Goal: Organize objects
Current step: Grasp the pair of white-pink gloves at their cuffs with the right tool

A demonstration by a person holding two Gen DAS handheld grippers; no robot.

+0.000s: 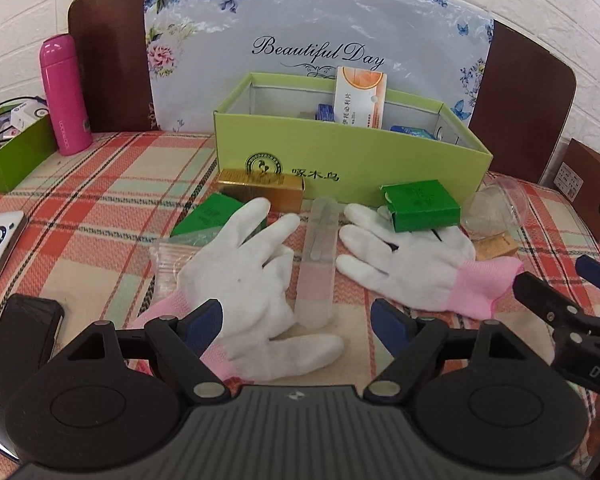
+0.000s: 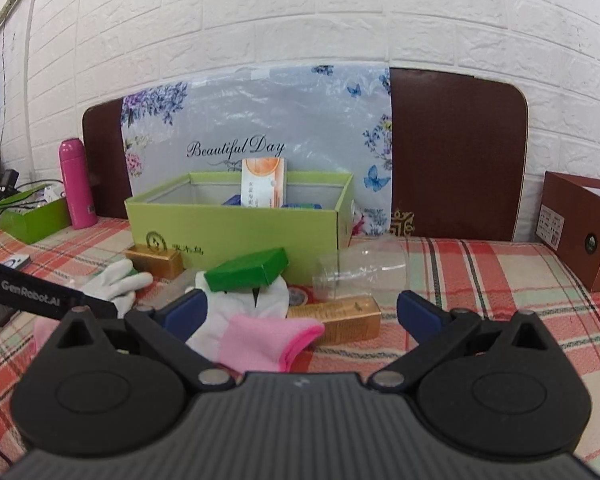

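Softly does it: the right glove [image 2: 252, 320] is limp cloth, light and floppy, lying just before my right gripper [image 2: 302, 314] at 11 o'clock — I'd pinch its pink cuff. Both grippers are spread and empty, the left gripper [image 1: 296, 318] over the left glove [image 1: 240, 276]. A green box [image 2: 246, 270] rests on the right glove's fingers — it may tumble; a clear cup [image 2: 360, 272] lies at 1 o'clock.

Even, bright indoor light; shadows lying soft. Fisheye is bending the frame edges, corners are vignetting dark. Glare showing on the plastic backdrop sheet [image 1: 320, 20], upper centre.
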